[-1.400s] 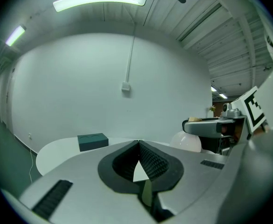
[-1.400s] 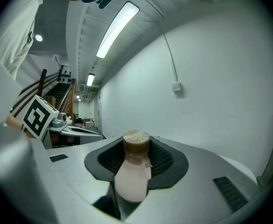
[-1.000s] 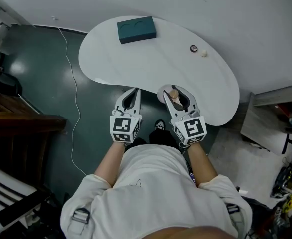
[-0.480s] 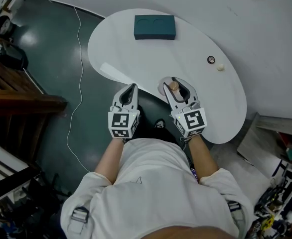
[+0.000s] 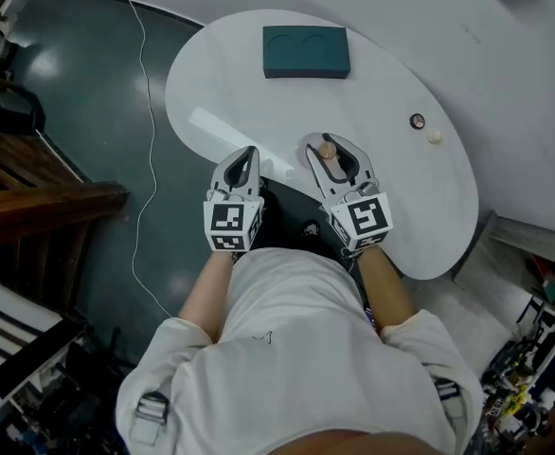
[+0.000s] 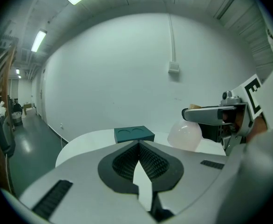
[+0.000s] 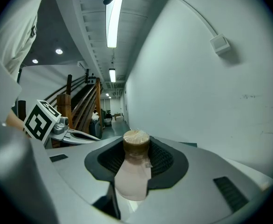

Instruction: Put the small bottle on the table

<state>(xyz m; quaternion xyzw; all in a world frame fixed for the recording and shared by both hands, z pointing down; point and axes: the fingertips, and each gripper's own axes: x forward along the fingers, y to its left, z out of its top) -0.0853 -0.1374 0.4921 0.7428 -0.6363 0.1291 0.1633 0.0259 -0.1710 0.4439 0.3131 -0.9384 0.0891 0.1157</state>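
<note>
Your right gripper clamps the small bottle over the table's near edge. Your left gripper, jaws together, holds nothing; open room lies farther in.

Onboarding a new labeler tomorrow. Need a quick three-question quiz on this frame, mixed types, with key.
1. True or false: the left gripper holds the small bottle.
2. Which lies on the far part of the table? A. teal block with two round recesses. B. plate. C. mug.
3. What colour is the bottle's cap?

Key:
1. False. The right gripper has its fingers shut on it. The left gripper is shut and empty.
2. A.
3. Brown.
</note>
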